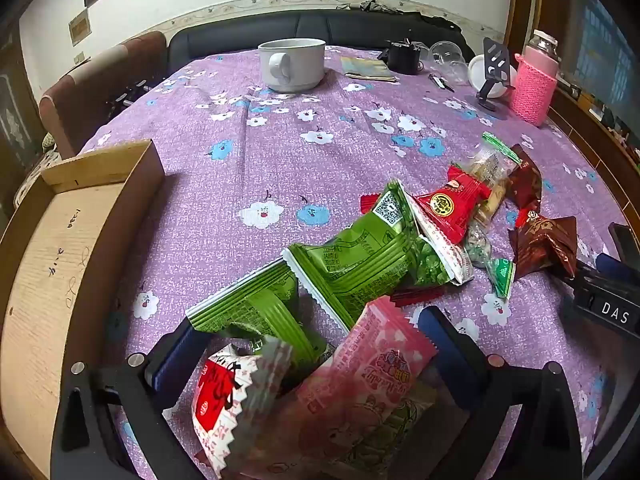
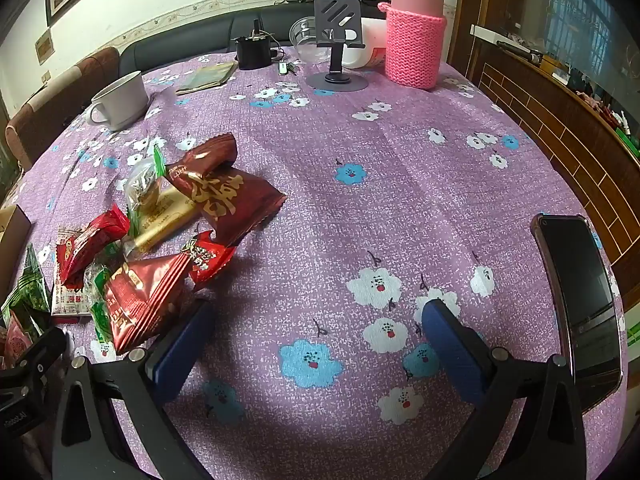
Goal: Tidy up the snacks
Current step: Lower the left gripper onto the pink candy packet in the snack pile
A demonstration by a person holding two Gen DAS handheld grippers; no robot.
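Note:
A pile of snack packets lies on the purple flowered tablecloth (image 1: 280, 152). My left gripper (image 1: 308, 336) is open over its near end, with a pink packet (image 1: 372, 364), a red-and-white packet (image 1: 224, 392) and a green packet (image 1: 256, 304) between the fingers. Another green packet (image 1: 360, 256) and red (image 1: 448, 204) and dark red packets (image 1: 548, 244) lie beyond. An open cardboard box (image 1: 52, 264) stands at the left. My right gripper (image 2: 316, 320) is open and empty over bare cloth, just right of a dark red packet (image 2: 140, 300) and the pile (image 2: 224, 196).
A white mug (image 1: 292, 64) stands at the far side, with a black cup (image 2: 252, 54), a phone stand (image 2: 338, 40) and a pink-sleeved bottle (image 2: 416, 40). A phone (image 2: 584, 300) lies by the right edge. Chairs and a sofa ring the table.

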